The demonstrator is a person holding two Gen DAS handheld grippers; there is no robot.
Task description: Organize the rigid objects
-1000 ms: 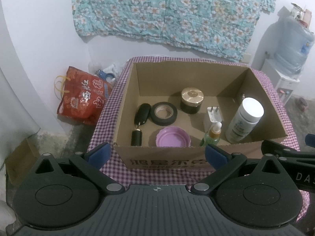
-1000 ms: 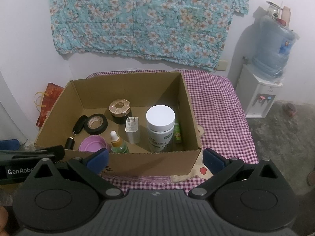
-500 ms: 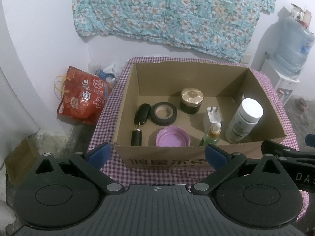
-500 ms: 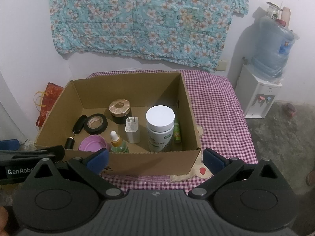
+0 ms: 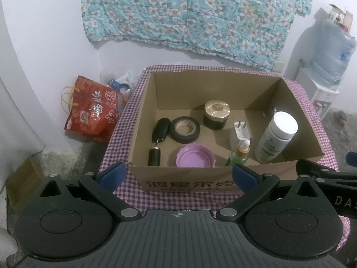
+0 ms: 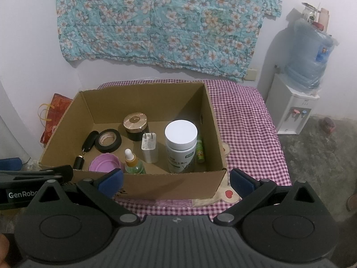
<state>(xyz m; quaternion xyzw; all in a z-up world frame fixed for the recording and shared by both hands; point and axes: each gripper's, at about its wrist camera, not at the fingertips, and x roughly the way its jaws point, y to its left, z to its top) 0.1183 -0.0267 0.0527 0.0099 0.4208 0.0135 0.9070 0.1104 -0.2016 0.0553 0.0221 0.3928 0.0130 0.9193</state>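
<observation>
An open cardboard box (image 5: 185, 185) (image 6: 169, 187) stands on a purple checked tablecloth. In it are a white pill bottle (image 5: 276, 139) (image 6: 181, 148), a gold-lidded black jar (image 5: 216, 115) (image 6: 135, 126), a roll of black tape (image 5: 184, 129) (image 6: 108, 140), a white charger plug (image 5: 239, 132) (image 6: 149, 147), a green dropper bottle (image 5: 239, 155) (image 6: 132, 162), a purple lid (image 5: 196, 156) (image 6: 103, 162), a black key fob (image 5: 160, 129) and a small green tube (image 6: 199, 148). My left gripper (image 5: 177, 175) and right gripper (image 6: 176, 179) are open and empty, just before the box's near wall.
The tablecloth (image 6: 243, 122) has bare room to the right of the box. A red bag (image 5: 93, 109) lies on the floor at the left. A water dispenser (image 6: 294, 102) with a blue jug stands at the right. A floral cloth (image 6: 160, 22) hangs on the wall.
</observation>
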